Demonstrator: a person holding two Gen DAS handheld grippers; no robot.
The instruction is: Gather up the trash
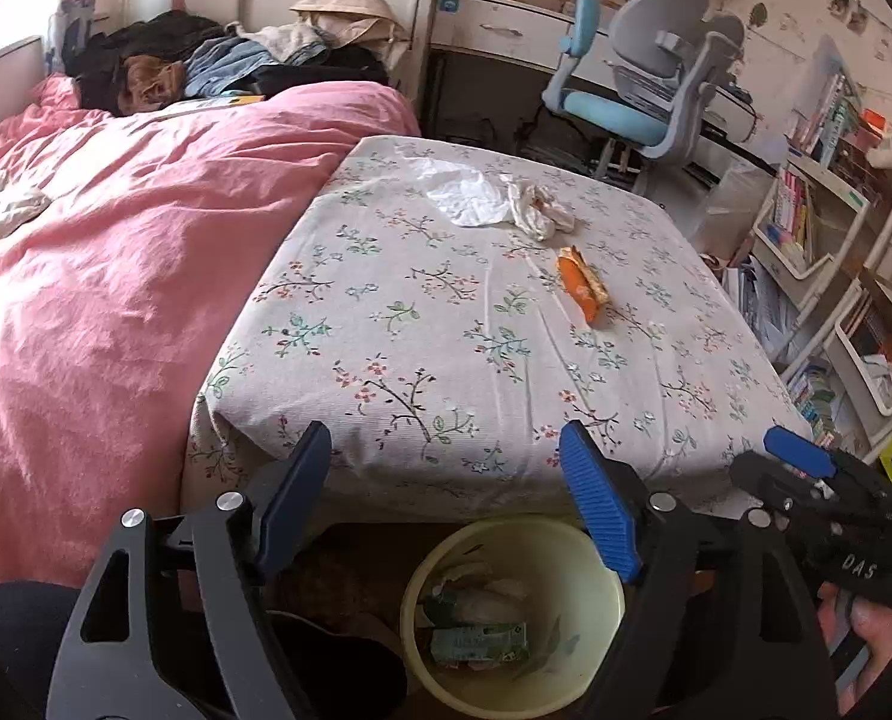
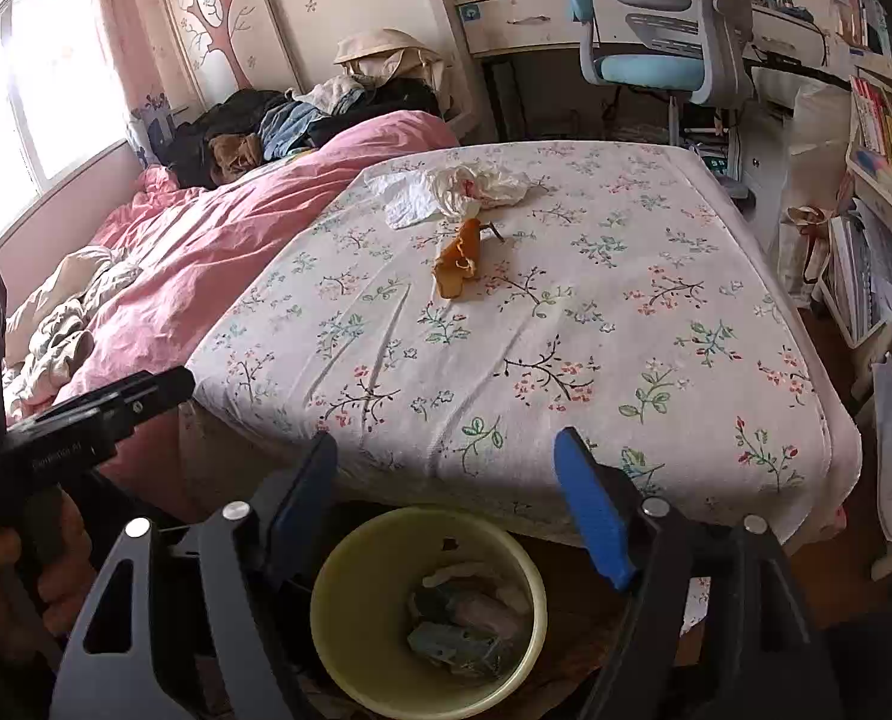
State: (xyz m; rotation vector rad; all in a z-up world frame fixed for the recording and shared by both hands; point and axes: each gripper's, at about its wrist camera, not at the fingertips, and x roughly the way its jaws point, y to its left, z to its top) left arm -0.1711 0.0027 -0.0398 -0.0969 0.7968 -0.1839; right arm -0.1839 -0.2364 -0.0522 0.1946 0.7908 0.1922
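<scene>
The bed (image 1: 446, 330) holds the trash. Below sits the yellow bin (image 2: 350, 594). The white tissue (image 2: 410, 195) is soft and light; pinch its bunched middle. The orange wrapper (image 1: 583, 288) is crinkly. Left gripper (image 1: 446, 501) and right gripper (image 2: 446, 495) have jaws wide apart, holding nothing.

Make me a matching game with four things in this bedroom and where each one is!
Things:
1. orange wrapper
2. green packet
3. pile of clothes
4. blue chair

Places:
A. inside the yellow bin
B. by the desk
C. on the flowered sheet
D. at the far end of the bed, beyond the pink quilt

Pairs: 1-C, 2-A, 3-D, 4-B
</scene>
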